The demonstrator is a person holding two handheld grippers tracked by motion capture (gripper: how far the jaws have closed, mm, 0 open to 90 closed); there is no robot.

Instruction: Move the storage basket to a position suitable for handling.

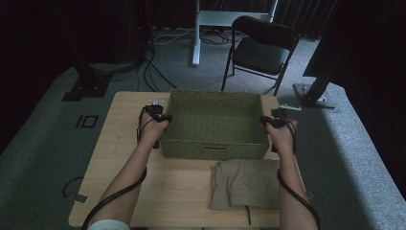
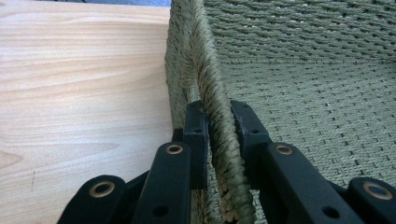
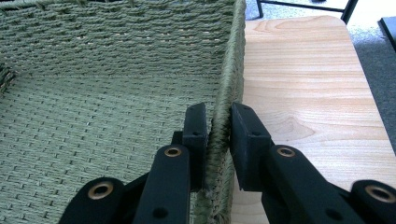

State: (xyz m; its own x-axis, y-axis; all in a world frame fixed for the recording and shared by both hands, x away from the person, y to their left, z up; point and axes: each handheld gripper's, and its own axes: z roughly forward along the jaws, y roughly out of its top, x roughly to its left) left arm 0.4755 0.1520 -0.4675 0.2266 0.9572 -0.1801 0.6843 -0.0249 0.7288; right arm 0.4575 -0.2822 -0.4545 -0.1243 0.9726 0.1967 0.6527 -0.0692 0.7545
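Both sets of jaws were clamped on the woven basket [image 1: 214, 125], one on each end wall. Starting at the left: the left gripper [image 1: 161, 118] had the rim of the left end wall pinched between its two black jaws. In the left gripper view you could see the braided rim of the basket [image 2: 219, 112] running straight up between the pads, one pad on the outside by the bare wood and the other on the inside over the woven floor. The left gripper [image 2: 219, 126] was squeezed right up against the weave on both sides.

Basket itself was sitting on the wooden table [image 1: 124, 143], toward the far half, roughly centred, open side up. Looked like greenish woven rope all round, with a slot handle in the near wall.

Just in front of it, toward the near right, a folded beige cloth [image 1: 245, 184] was lying flat on the table, its far edge right by the basket's near wall.

Over on the right, same story: the right gripper [image 1: 266, 120] had the right end wall. In the right gripper view the rim [image 3: 223, 116] went up between the jaws, inner pad over the basket floor, outer pad over the table [image 3: 299, 93]. The right gripper [image 3: 219, 128] was closed tight on it.

Behind the table, a black folding chair [image 1: 261, 48] stood on the grey carpet.
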